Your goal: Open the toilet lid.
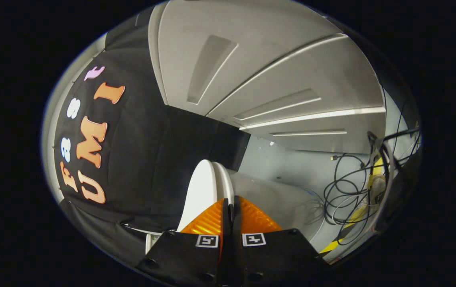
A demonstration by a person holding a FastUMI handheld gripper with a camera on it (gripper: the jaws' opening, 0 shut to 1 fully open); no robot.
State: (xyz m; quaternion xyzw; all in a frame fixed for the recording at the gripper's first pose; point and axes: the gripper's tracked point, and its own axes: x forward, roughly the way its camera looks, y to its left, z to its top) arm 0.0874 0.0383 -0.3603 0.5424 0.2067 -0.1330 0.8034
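The white toilet lid (200, 191) shows nearly edge-on just ahead of my fingers, with a second thin white edge (224, 181) beside it. Behind those edges lies the pale rounded toilet body (275, 195). My gripper (230, 204) is shut, its two fingers pressed together with only a thin dark seam between them. The fingertips sit right at the thin white edge, and nothing thick is held between them. I cannot tell if the tips touch the lid.
Black booth cloth (140, 159) hangs beside the lid. A pale floor (287, 163) on the toilet's other side carries a tangle of black cables (347, 191) and yellow-black tape (351, 217). White ribbed panels (275, 75) rise beyond.
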